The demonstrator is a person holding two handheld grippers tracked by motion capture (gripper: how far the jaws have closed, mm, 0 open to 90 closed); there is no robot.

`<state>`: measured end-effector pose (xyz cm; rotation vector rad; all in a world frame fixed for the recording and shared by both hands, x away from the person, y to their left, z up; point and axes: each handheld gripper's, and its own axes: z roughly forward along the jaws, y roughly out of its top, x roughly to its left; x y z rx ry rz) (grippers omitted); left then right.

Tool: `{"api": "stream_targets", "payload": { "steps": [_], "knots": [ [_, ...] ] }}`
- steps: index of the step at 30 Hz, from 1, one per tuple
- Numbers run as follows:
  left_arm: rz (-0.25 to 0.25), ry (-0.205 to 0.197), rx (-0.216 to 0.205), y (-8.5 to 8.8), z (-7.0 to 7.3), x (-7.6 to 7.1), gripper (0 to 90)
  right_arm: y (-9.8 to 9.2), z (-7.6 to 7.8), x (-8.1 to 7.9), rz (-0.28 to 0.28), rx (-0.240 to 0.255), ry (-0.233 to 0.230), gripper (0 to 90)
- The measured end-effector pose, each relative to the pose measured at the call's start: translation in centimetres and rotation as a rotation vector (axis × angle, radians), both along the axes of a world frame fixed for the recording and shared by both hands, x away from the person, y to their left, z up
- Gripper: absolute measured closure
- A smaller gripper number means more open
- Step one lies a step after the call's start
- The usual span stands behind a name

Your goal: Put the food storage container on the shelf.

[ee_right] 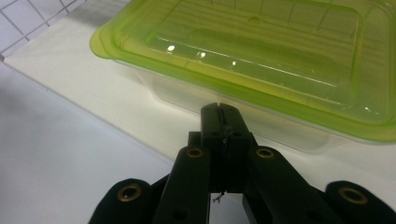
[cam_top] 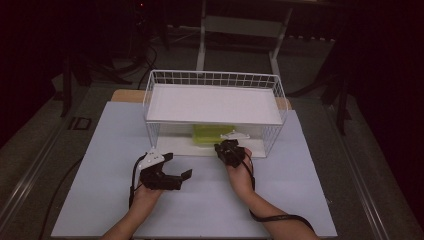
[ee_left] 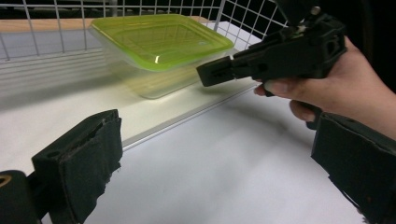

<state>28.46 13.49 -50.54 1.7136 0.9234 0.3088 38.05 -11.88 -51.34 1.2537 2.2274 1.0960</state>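
Right gripper jaws closed, green-lidded container close ahead

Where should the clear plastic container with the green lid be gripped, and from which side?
Probably the clear plastic container with the green lid at its overhanging lid rim, from the wire rack's open front: the shelf above blocks a top approach. The right gripper points there, shut.

dim room, dark at the edges. grey floor around a table with a pale blue top. white frame legs at 12 o'clock.
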Motion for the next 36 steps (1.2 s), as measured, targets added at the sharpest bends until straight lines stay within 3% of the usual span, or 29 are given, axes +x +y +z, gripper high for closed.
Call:
{"api": "stream_targets", "payload": {
  "steps": [3,11,21,33,36],
  "knots": [
    [-0.002,0.001,-0.004,0.0,0.0,-0.1,2.5,0.2,0.0,0.5,-0.004,-0.011,-0.016,89.9],
    [-0.003,0.006,-0.003,0.0,-0.1,-0.1,2.6,0.7,0.2,1.3,-0.033,0.020,0.012,89.9],
    [-0.006,0.006,-0.003,-0.1,-0.1,-0.1,2.5,1.0,0.0,1.7,-0.022,0.019,0.002,89.8],
    [-0.020,0.000,-0.011,-0.3,0.1,-0.2,2.5,0.7,0.3,0.1,0.009,0.043,0.008,87.6],
    [-0.024,0.000,-0.010,-0.2,0.1,-0.2,2.5,0.7,0.6,-0.7,0.028,0.044,0.000,83.0]
  ]
}}
